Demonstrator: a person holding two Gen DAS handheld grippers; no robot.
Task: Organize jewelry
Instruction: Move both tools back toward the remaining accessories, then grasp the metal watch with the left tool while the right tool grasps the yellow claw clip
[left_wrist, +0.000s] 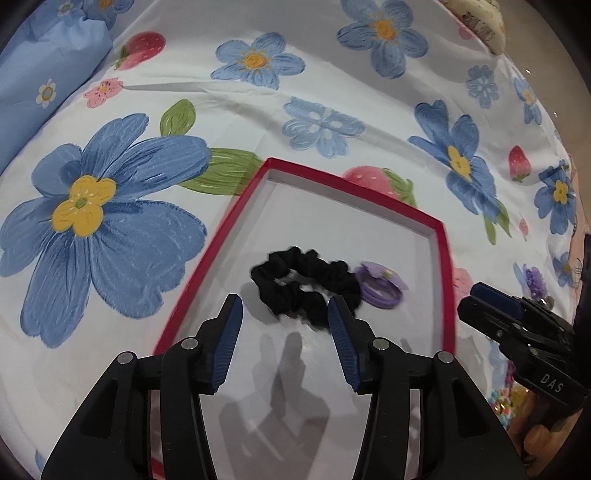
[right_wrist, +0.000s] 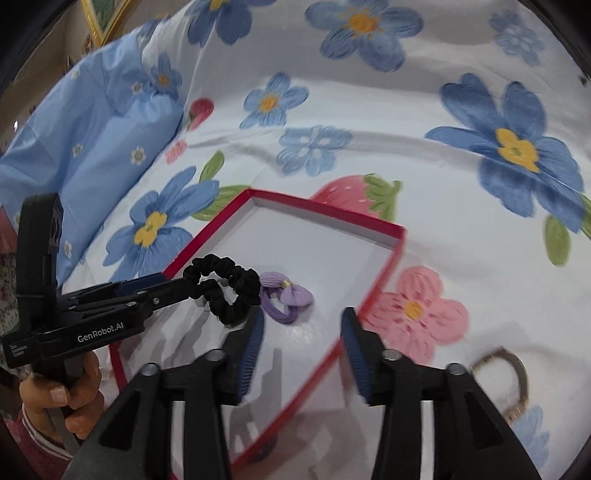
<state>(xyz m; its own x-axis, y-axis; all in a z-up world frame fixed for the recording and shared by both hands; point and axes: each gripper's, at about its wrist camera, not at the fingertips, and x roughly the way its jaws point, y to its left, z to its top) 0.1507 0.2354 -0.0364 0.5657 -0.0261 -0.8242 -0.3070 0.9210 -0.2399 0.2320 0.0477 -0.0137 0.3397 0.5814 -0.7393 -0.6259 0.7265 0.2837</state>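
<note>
A red-rimmed box (left_wrist: 236, 206) with a white floor lies on a flowered bedsheet; it also shows in the right wrist view (right_wrist: 384, 273). Inside lie a black scrunchie (left_wrist: 306, 286) and a purple bow hair tie (left_wrist: 380, 282), side by side, also seen in the right wrist view as the scrunchie (right_wrist: 225, 291) and the hair tie (right_wrist: 286, 299). My left gripper (left_wrist: 285, 314) is open just before the scrunchie, holding nothing. My right gripper (right_wrist: 303, 325) is open and empty over the box's right edge. A gold-toned bracelet (right_wrist: 513, 380) lies on the sheet right of the box.
A light blue pillow (left_wrist: 44, 74) lies at the far left. The flowered sheet (left_wrist: 332, 92) spreads beyond the box. Colourful beads (left_wrist: 504, 400) and a purple flower piece (left_wrist: 535, 280) lie at the right of the box. The right gripper (left_wrist: 517, 317) shows at the right edge.
</note>
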